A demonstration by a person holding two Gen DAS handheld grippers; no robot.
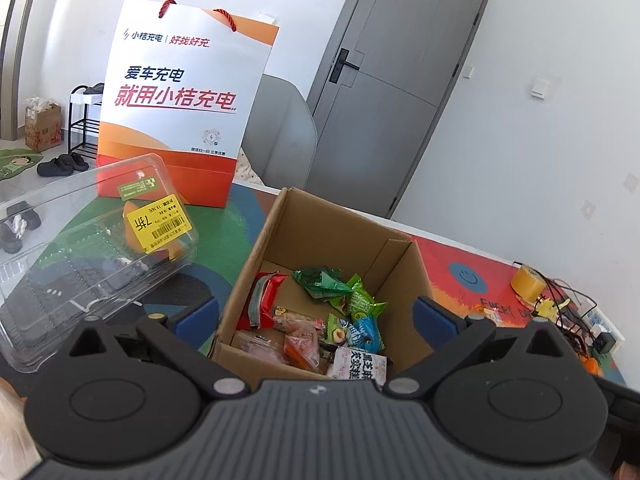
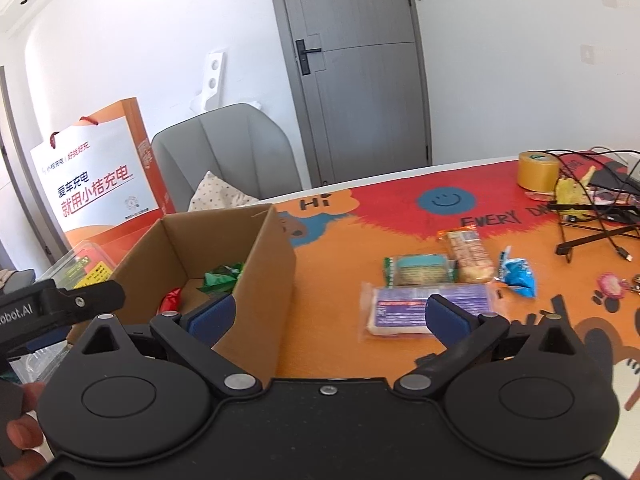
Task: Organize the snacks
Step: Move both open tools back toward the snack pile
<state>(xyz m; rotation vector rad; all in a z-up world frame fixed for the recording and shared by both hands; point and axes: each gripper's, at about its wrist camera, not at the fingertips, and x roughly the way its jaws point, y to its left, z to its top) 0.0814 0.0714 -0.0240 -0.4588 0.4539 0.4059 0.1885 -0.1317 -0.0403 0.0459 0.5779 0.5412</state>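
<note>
An open cardboard box (image 1: 320,236) stands on the colourful table mat and holds several snack packets (image 1: 352,308) in red, green, blue and orange. My left gripper (image 1: 316,314) hangs open above the box's near edge, with nothing between its blue pads. One of its black fingers (image 2: 88,298) shows at the left of the right wrist view. My right gripper (image 2: 330,314) is open too, over the box's right wall (image 2: 264,280) and empty. On the mat to its right lie a purple packet (image 2: 404,308), a teal-green packet (image 2: 418,270), an orange-wrapped biscuit (image 2: 468,254) and a blue packet (image 2: 518,274).
A clear plastic clamshell (image 1: 92,248) with yellow labels lies left of the box. An orange and white paper bag (image 1: 180,92) stands behind it. A yellow tape roll (image 2: 538,170) and tangled cables (image 2: 592,208) sit at the far right. A grey chair (image 2: 228,152) stands behind the table.
</note>
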